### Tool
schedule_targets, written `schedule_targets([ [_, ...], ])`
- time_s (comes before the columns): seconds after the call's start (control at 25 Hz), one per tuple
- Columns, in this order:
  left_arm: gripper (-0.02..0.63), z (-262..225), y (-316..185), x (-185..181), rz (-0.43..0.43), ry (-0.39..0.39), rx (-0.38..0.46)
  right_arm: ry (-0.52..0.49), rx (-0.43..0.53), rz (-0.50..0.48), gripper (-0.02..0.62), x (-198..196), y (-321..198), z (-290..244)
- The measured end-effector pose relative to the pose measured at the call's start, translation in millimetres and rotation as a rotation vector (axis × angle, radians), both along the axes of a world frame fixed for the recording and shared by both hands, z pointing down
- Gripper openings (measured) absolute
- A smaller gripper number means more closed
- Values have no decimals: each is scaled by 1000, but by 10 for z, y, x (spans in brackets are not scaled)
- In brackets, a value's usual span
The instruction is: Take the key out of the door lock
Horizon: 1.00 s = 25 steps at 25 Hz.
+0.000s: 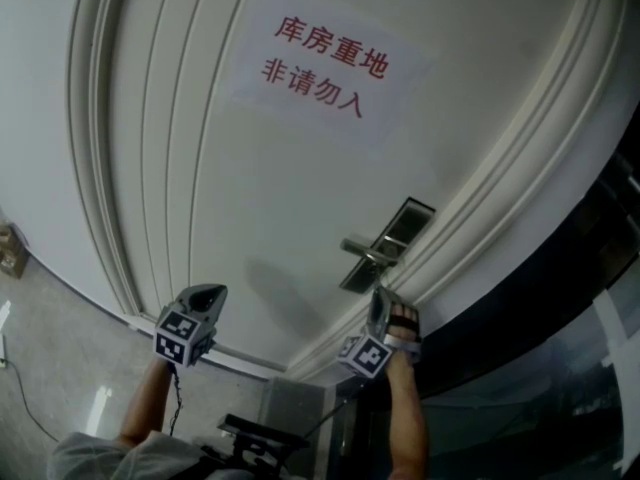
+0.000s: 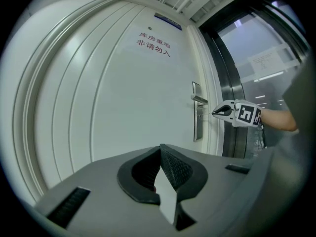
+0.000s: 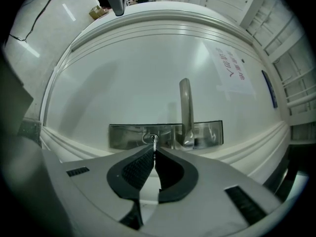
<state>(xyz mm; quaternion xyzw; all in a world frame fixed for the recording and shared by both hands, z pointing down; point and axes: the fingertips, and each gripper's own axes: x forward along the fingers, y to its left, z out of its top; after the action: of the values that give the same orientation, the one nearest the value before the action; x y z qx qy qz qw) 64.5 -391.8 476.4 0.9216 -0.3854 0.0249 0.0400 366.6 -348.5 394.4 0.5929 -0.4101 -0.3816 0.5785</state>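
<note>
Right gripper [image 3: 155,150], forearm raised at lower right, clamps the key [image 3: 155,142] in the lock plate [image 3: 123,135]. Left gripper [image 2: 161,148] is closed and empty.

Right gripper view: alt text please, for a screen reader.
The right tool is shut on a small key at the keyhole of a metal lock plate on a white door. A lever handle sits beside it; a paper sign with red print hangs farther along the door.

Satin-smooth white door [image 1: 300,188], shiny metal lock plate [image 3: 128,136]; paper notice [image 1: 325,68], ribbed matt fingers [image 3: 136,172]
</note>
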Motion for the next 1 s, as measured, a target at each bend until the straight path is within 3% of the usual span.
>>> schedule_targets([
  [0.16,5,-23,53,20,11,-2,12,-61,38,11,20,10,173,-61],
  [0.36,5,-47,152,58,32,-7,20,-301,107,-18,20,-77,439,-108],
  [1.0,5,-199,452,124,64,-4,74,-917,299,-46,20,-289,1117,-73],
])
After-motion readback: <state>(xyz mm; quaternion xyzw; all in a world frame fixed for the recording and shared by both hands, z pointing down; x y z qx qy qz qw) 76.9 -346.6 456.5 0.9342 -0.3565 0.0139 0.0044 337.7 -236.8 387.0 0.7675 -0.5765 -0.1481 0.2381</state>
